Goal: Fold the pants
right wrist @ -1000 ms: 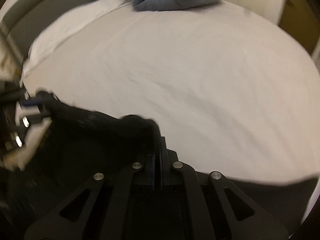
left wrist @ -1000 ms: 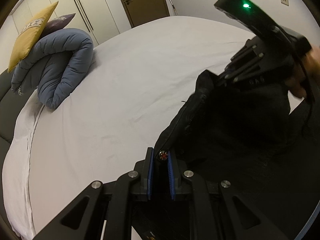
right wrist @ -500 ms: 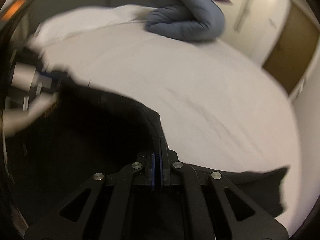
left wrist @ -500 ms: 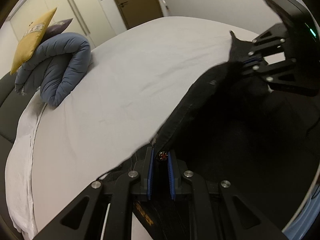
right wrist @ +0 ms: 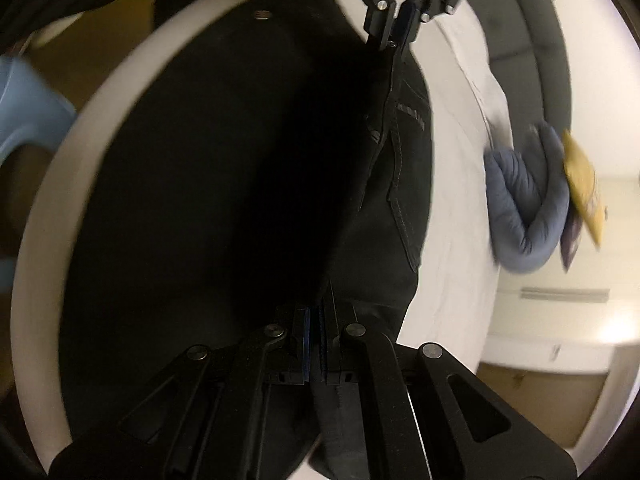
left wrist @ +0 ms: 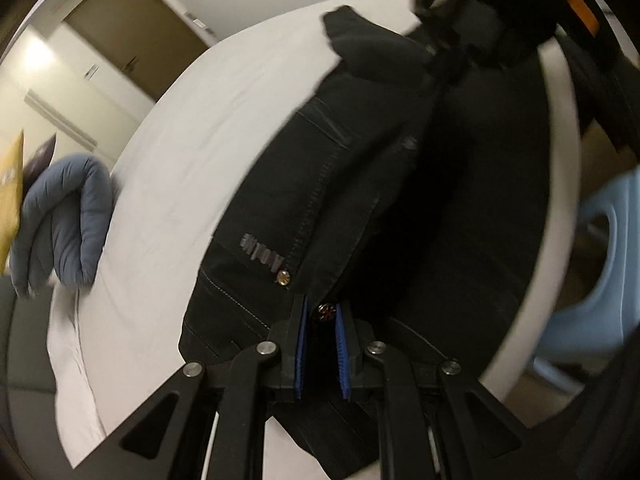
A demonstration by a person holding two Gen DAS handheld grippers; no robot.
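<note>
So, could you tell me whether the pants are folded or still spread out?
Not folded: the black pants hang stretched between the left gripper and right gripper, above the white bed.

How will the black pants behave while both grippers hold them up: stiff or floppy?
Probably floppy: the black pants sag between the left gripper and right gripper. Likely fairly heavy denim, judging by the thick stitched seams and rivet. Slipping seems unlikely; both grippers pinch the fabric.

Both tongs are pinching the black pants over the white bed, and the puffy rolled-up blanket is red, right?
Not quite: the puffy rolled-up blanket is blue-grey, not red, as the left wrist view shows. Both the left tongs and right tongs do pinch the black pants over the white bed.
</note>
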